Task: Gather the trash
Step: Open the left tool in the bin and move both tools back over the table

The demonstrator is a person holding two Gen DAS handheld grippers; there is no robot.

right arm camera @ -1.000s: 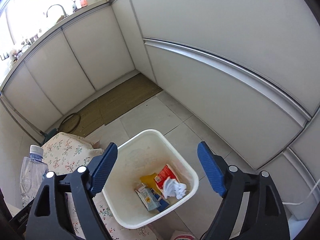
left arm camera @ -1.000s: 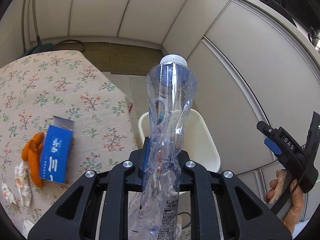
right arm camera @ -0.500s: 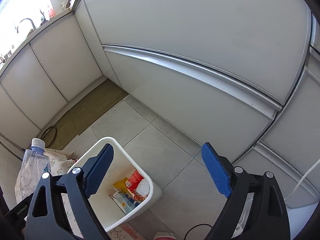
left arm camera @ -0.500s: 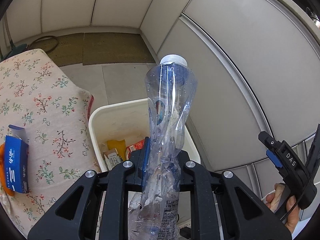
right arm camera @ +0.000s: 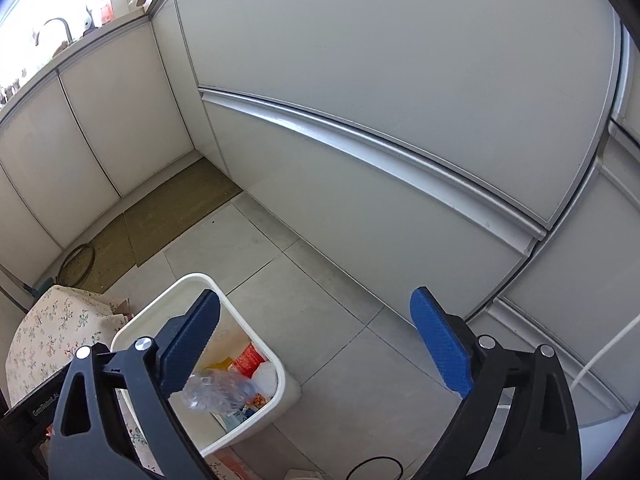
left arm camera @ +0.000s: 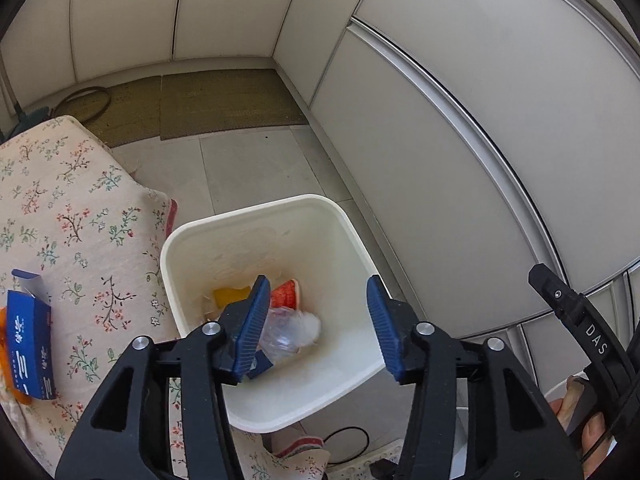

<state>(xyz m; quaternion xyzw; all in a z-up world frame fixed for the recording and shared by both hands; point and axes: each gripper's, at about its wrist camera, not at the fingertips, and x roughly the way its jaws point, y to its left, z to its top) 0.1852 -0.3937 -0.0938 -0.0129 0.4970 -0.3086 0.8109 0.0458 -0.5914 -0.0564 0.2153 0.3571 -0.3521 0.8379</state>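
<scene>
My left gripper (left arm camera: 316,328) is open and empty, directly above the white trash bin (left arm camera: 352,236) on the floor. The crushed clear plastic bottle (left arm camera: 284,334) lies inside the bin on top of orange, red and white trash; it also shows in the right wrist view (right arm camera: 218,394). My right gripper (right arm camera: 316,344) is open and empty, held to the right of the bin (right arm camera: 286,384) above the floor tiles. A blue carton (left arm camera: 30,346) and orange peel (left arm camera: 4,320) lie on the floral tablecloth (left arm camera: 80,216) at the left.
White cabinet fronts (left arm camera: 460,120) run along the back and right. A brown mat (left arm camera: 224,104) lies on the tiled floor by the far cabinets. A black cable (left arm camera: 348,444) and a power strip lie on the floor below the bin.
My left gripper has opened and the crushed bottle has dropped into the bin. The right gripper has swung further right, away from the bin.
</scene>
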